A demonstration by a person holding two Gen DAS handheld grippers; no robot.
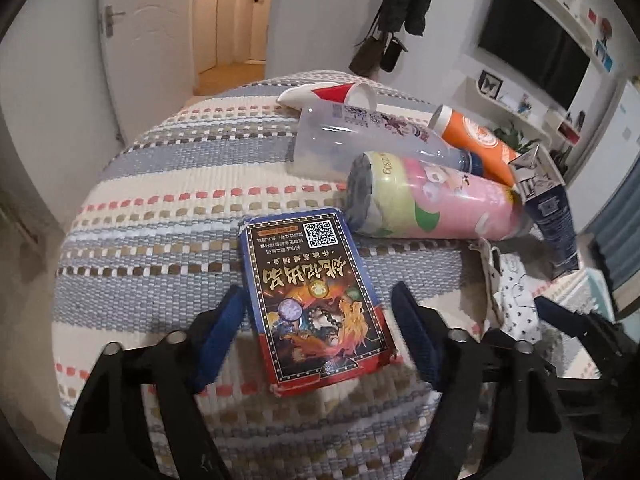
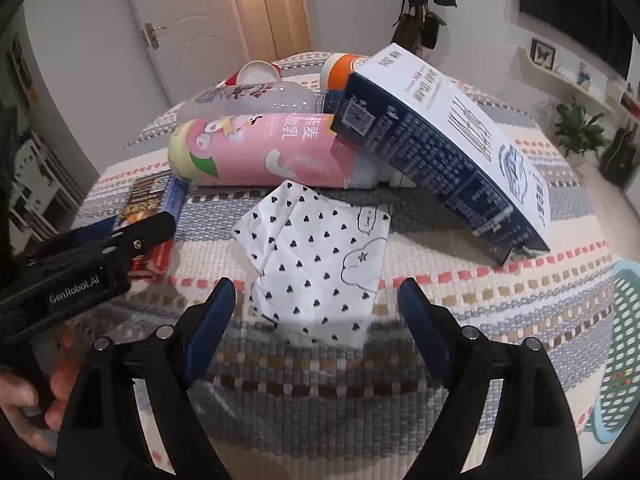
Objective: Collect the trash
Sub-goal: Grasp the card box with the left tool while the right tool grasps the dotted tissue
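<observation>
Trash lies scattered on a desk (image 1: 160, 184) covered with a striped woven cloth. The left gripper (image 1: 320, 320) hangs over a flat card box (image 1: 316, 300) printed with gold Chinese lettering and a QR code; its blue-padded fingers (image 1: 224, 320) stand apart on either side of the box, with a gap visible between each pad and the box's edges. The right gripper (image 2: 316, 316) likewise stands wide apart, straddling the near end of a crumpled white wrapper (image 2: 320, 264) dotted with small black hearts, which lies flat on the cloth, the pads clear of it.

Beyond the wrapper, a pink yogurt bottle (image 2: 268, 152) lies on its side, with a clear plastic bottle (image 2: 256, 98) behind it, then an orange bottle with a white cap (image 2: 340, 70) and a red-and-white paper cup (image 2: 256, 72). A blue-and-white milk carton (image 2: 448, 140) leans tilted across the pink bottle's end. A pale blue perforated basket (image 2: 624, 340) sits at the desk's right edge. A person's hand (image 2: 36, 400) grips the left tool's handle.
</observation>
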